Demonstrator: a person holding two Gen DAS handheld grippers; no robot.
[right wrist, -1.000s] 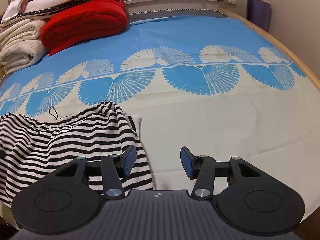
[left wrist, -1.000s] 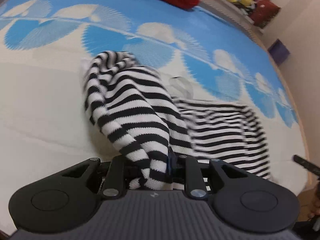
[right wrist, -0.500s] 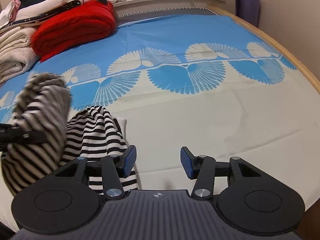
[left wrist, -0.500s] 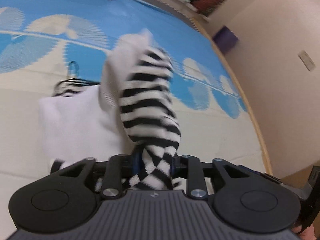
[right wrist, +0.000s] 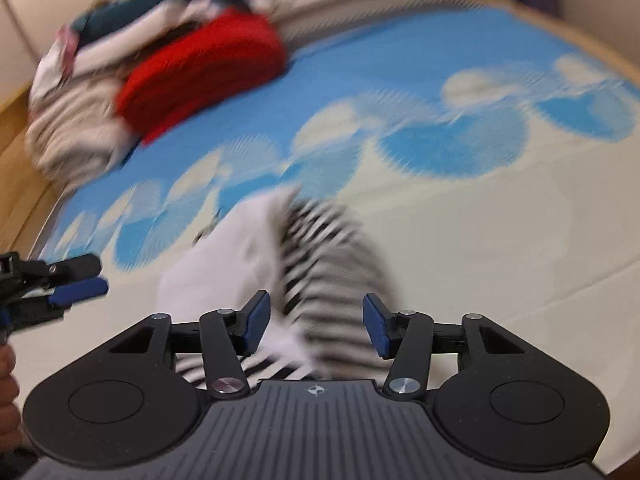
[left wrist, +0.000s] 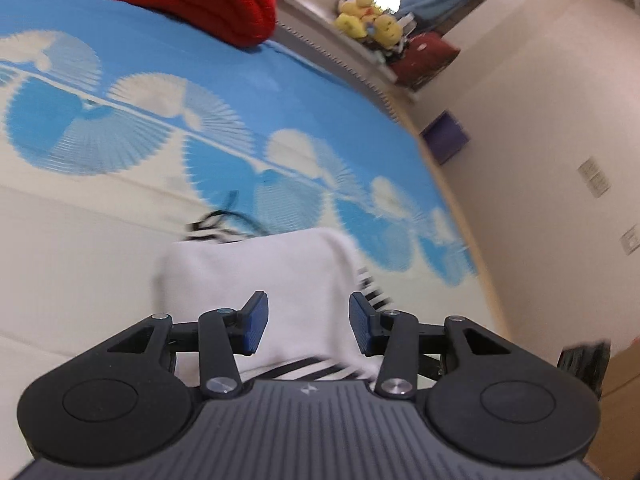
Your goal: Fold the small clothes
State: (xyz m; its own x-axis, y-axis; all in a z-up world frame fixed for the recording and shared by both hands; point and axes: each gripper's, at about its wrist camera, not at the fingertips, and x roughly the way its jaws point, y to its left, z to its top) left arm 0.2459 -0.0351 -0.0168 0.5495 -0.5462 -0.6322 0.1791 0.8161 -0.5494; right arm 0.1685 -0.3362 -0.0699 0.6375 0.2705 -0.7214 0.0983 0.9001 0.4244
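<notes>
Striped black-and-white knit garment (left wrist: 280,280), white inside showing on the folded-over panel, lying on the cream band of the blue fan-patterned bed cover (left wrist: 280,92), towards the near edge and short of the blue fans. Stripes peeking out at the panel's right side and beneath it; thin black loop, perhaps a hanging cord, poking out at the far edge.

Left gripper (left wrist: 306,322) parted wide, blue pads clear of the cloth, nothing held, poised just above the white panel. Right gripper (right wrist: 316,322) likewise spread and empty, low over the striped half (right wrist: 332,264); much motion blur in that view, so whether the pads touch cloth cannot be told.

Step in hand, by the look of it: one fold laid, next fold to be set up. To do it well:
- Pick both layers together at the near hem, not the top layer alone, lest the fold slide apart.
- Close only once the cloth sits fully between the pads.
- Lift low and carry straight towards the far edge, both grippers level.
- Tuck the loose loop inside.

Folded red knit (right wrist: 200,76) and stacked laundry (right wrist: 72,128) well apart at the far left corner.
</notes>
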